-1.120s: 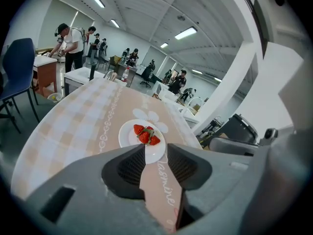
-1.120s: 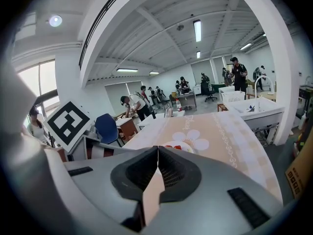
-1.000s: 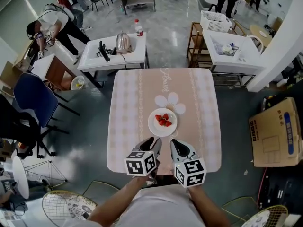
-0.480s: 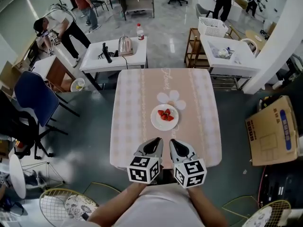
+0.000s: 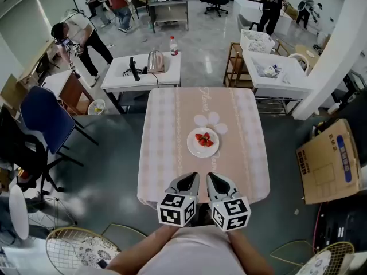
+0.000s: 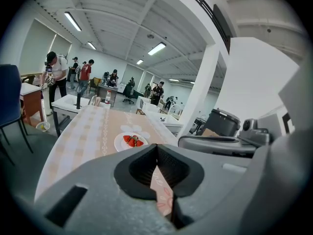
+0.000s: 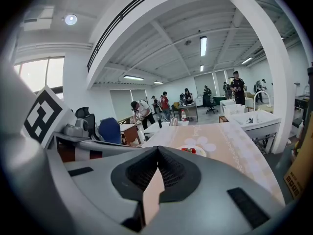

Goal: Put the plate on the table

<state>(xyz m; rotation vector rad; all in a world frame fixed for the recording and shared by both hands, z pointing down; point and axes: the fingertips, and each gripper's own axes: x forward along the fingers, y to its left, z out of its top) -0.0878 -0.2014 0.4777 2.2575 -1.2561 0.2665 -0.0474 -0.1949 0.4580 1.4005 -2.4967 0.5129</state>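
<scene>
On the pink-clothed table (image 5: 166, 153), about its middle, a white plate (image 5: 203, 142) of strawberries (image 5: 202, 140) lying flat, well ahead of both jaw pairs and touching neither. Clenched on nothing, tips met, the left gripper (image 5: 191, 179) over the table's near edge. Likewise clenched and empty, the right gripper (image 5: 212, 179) just beside it, plate ahead of the two

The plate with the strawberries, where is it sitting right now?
In the head view the plate sits near the middle of the pink cloth, just this side of the flower-shaped mat.
</scene>
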